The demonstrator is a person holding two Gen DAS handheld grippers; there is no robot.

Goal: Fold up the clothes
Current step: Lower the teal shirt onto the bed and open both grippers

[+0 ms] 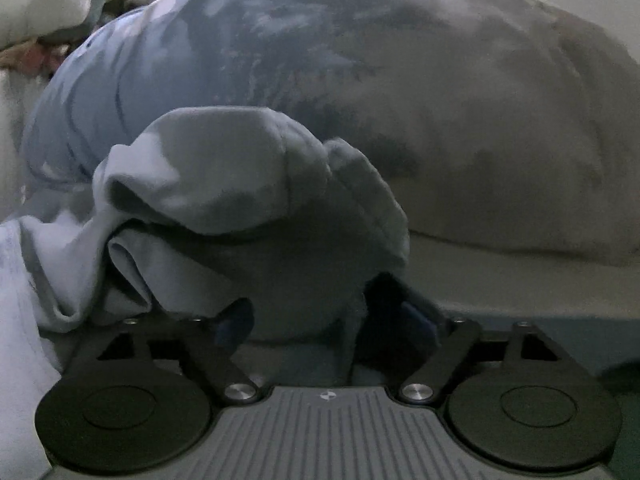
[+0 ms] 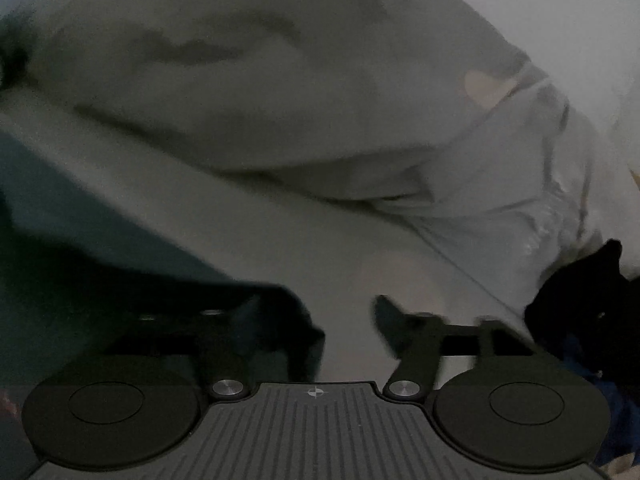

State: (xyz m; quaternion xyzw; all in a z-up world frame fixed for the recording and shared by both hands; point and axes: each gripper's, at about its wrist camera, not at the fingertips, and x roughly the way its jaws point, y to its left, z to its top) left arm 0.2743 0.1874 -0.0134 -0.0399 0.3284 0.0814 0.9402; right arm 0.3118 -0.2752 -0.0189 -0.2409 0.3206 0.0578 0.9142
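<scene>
One pale blue garment (image 1: 248, 184) bunched into a lump just ahead of the left tongs (image 1: 316, 312), long axis unclear, left tongs spread wide, cloth between unpinched, right tongs (image 2: 320, 320) spread wide, empty, over grey fabric (image 2: 240, 100)

No readable text or labels, pale garment (image 1: 248, 184) print perhaps just blur

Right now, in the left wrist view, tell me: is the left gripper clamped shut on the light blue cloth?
No. The left gripper stands open, its fingers wide apart, with the light blue cloth bunched loosely over them.
</scene>
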